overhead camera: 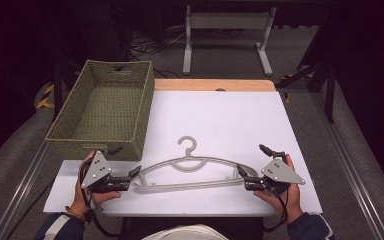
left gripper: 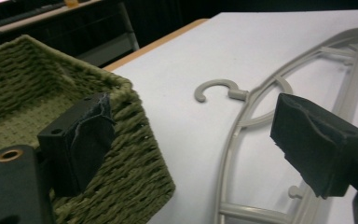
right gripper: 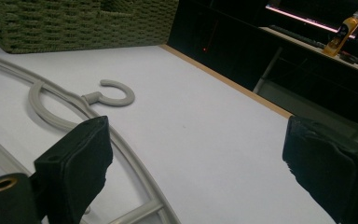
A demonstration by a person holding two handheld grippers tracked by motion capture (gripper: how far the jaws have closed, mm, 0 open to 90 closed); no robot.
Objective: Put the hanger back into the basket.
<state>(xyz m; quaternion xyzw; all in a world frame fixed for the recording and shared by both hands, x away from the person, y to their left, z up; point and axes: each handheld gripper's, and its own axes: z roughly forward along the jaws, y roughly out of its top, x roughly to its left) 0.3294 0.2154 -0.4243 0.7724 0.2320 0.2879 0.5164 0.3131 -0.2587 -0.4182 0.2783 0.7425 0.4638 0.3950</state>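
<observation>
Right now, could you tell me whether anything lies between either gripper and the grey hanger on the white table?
Nothing visible does. The left gripper and the right gripper sit open at opposite ends of the hanger, with only bare table around it. The woven basket stands off beside the left gripper, apart from the hanger.

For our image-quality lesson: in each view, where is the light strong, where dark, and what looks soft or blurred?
High view: white table evenly bright, surroundings nearly black, hanger sharp. Left gripper view: near pads soft, basket weave clear. Right gripper view: table glows, background dark, near pads slightly blurred.
</observation>
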